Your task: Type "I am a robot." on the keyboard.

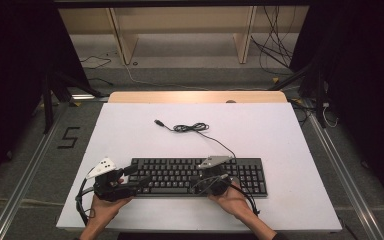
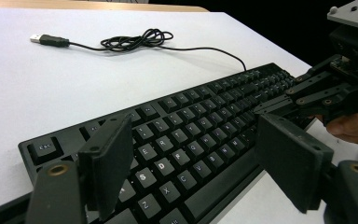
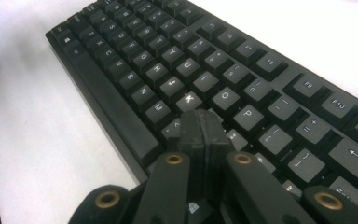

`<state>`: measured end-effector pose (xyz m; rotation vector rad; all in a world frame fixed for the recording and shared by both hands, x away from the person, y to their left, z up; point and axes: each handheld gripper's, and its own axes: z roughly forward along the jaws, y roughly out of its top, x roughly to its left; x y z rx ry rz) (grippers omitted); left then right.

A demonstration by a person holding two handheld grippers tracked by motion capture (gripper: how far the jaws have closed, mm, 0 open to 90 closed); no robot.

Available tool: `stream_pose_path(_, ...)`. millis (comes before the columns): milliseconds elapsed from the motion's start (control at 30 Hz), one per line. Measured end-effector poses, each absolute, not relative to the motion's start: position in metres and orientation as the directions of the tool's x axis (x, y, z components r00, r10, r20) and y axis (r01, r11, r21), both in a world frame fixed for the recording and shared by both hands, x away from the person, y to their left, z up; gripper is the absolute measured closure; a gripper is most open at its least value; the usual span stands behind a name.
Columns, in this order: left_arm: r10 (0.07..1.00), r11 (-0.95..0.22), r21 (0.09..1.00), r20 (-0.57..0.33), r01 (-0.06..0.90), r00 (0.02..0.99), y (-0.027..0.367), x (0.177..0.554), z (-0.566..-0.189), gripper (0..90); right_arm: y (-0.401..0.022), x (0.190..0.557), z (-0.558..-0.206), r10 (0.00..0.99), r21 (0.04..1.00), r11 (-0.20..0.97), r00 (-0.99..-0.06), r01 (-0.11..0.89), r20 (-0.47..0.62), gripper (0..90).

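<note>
- While the black keyboard (image 1: 198,176) is lying flat along the near edge of the white table (image 1: 280,140), both grippers are working at it, so pressing keys looks like the job in hand.
- Right gripper (image 3: 204,128) is sitting over the keyboard's right-of-centre letter block, jaws clenched together on nothing, making one blunt tip; it is poised at the keys just below K, touching or nearly touching, I cannot tell which.
- Left gripper (image 2: 193,161) is hovering above the keyboard's left letter keys, jaws released and standing wide apart, nothing between them, one pad over the A–S area and the other off the keyboard's near edge.
- Person's hands (image 1: 235,200) are coming in from the near side of the keyboard, one behind each gripper.
- Keyboard's cable (image 2: 135,39) is running off its far edge to a loose coil, USB plug (image 2: 49,40) lying unconnected beyond that.
- Risk, as I judge it: the shut tip is broader than the gaps between keys, so an off-centre push could be catching two keys at once.
- Risk: a slanting push could be sliding the keyboard across the smooth table, since nothing is pinning it.
- Risk: the open left pads dropping could be striking stray keys.
</note>
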<state>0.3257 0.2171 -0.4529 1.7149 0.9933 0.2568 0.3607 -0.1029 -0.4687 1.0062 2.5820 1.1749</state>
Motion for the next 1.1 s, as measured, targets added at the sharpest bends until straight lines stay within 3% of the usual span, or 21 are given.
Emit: stream_pose_path(1100,0.715,-0.078,0.878,-0.281,0.472,0.640,0.2151,0.3242,-0.4533,26.2,-0.0994,0.3606,-0.4772,0.630,0.693,0.499,-0.767,0.520,0.122,90.0)
